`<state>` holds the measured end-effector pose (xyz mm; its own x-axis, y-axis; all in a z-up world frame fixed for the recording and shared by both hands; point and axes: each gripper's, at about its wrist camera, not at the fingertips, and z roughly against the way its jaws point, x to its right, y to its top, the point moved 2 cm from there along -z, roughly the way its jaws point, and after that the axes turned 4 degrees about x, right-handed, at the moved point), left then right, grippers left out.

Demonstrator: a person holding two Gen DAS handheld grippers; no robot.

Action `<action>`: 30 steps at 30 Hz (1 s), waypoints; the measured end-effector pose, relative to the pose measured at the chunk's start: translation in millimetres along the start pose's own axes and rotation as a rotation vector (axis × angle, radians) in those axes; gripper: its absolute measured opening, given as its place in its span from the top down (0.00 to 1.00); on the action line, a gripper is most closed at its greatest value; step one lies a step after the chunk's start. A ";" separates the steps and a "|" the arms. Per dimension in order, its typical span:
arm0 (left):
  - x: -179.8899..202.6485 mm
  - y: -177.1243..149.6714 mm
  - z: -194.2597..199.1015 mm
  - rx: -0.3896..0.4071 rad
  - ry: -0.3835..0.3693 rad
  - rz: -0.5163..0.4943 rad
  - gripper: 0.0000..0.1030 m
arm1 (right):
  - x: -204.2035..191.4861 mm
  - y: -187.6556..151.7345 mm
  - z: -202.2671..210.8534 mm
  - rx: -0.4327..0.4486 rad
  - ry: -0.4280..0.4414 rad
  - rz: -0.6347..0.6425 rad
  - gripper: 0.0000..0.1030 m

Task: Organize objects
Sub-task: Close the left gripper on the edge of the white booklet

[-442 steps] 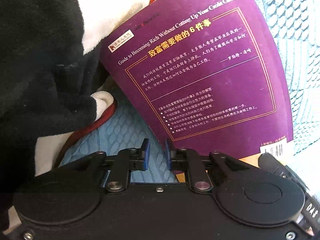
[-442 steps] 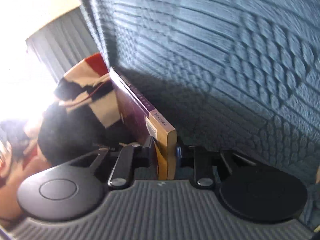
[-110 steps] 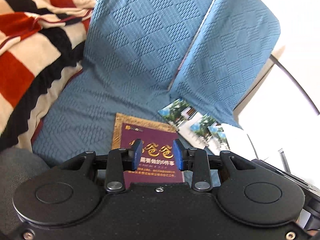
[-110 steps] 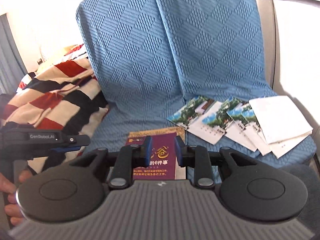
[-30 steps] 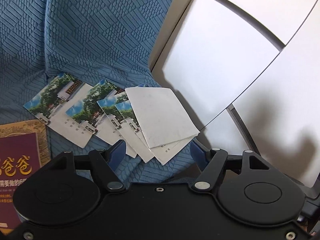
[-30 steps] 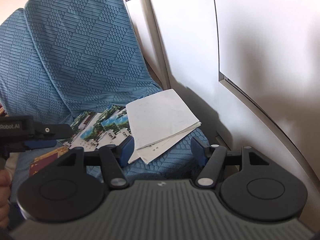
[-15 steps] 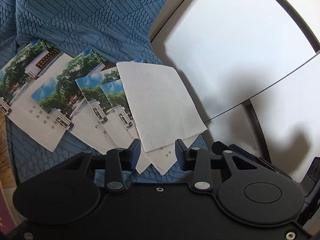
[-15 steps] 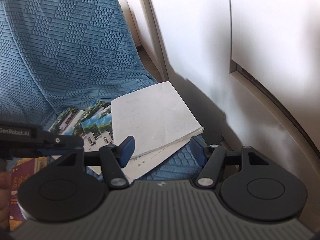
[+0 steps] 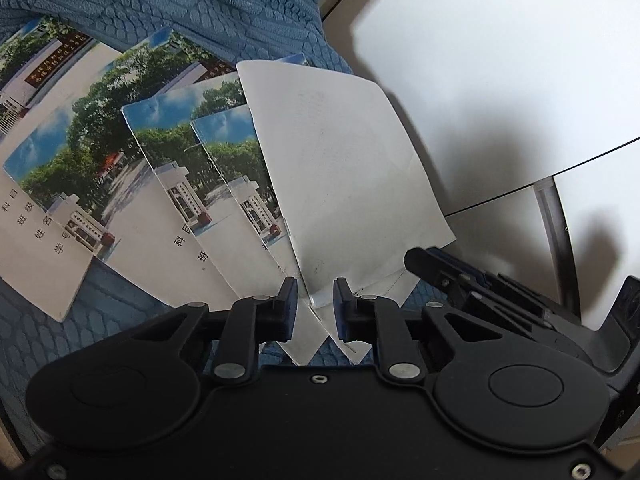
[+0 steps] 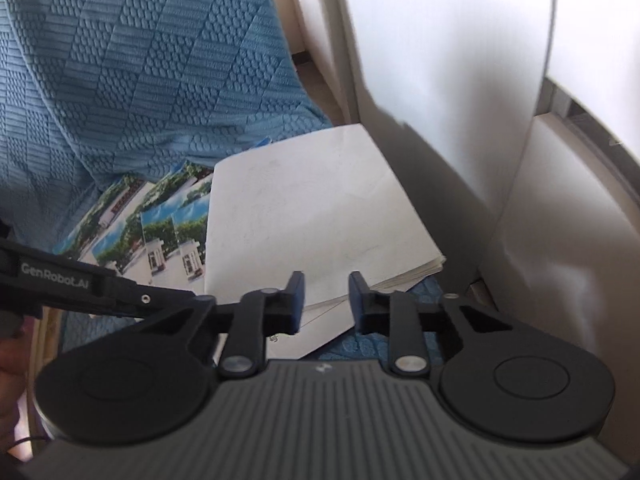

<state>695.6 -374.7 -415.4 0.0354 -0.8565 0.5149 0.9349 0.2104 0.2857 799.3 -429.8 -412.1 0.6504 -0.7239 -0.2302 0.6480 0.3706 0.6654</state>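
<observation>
So the booklets [image 9: 132,184] are sitting fanned out on the blue seat cover [image 9: 208,8], overlapping like a hand of cards, with their long edges running from the near seat edge up toward the backrest and leaning a bit left in the left wrist view. The four with picture covers are showing blue sky, green trees and a white gate, plus a white lower part with black printed characters. The white booklet [image 9: 340,168] is lying on top at the wall end, plain side up, thin, flat and rectangular, its page edges showing at the near right corner in the right wrist view. The cover fabric is looking quilted, all raised bumps and ribbed diamond patches. The left gripper [image 9: 315,306] is closing, with the near corner of the white booklet sitting between its blue pads, though they aren't squeezing it. The right gripper [image 10: 326,302] is closing too, over the near edge of that same booklet, a gap showing on both sides. A smooth pale wall panel [image 10: 460,80] is standing right beside the seat.
</observation>
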 end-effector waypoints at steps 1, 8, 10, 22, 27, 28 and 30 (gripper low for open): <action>-1.1 -0.3 -2.7 -0.011 -0.010 0.007 0.84 | 2.7 0.8 -2.8 0.003 0.006 0.004 0.76; -11.2 3.3 -8.7 -0.034 -0.072 0.077 0.79 | 16.7 1.5 -19.0 -0.011 0.028 -0.014 0.81; -15.9 5.0 -8.8 -0.038 -0.091 0.110 0.79 | 14.9 0.9 -19.3 -0.009 0.025 -0.002 0.81; -17.9 9.7 -19.6 -0.078 -0.290 0.242 0.81 | 23.1 -0.1 -19.2 0.001 0.053 -0.067 0.81; -10.3 11.3 -16.8 -0.053 -0.216 0.182 0.81 | 38.5 1.9 -12.4 -0.016 0.093 -0.242 0.78; -10.4 11.6 -15.1 -0.044 -0.210 0.177 0.81 | 40.0 2.3 -9.0 -0.010 0.092 -0.266 0.78; -9.8 13.7 -11.2 -0.020 -0.193 0.163 0.81 | 43.6 2.8 -2.6 0.005 0.079 -0.313 0.78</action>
<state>712.0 -368.6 -425.6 0.1200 -0.7056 0.6984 0.9292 0.3275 0.1712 830.5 -458.8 -422.2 0.4486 -0.7548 -0.4785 0.8197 0.1340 0.5570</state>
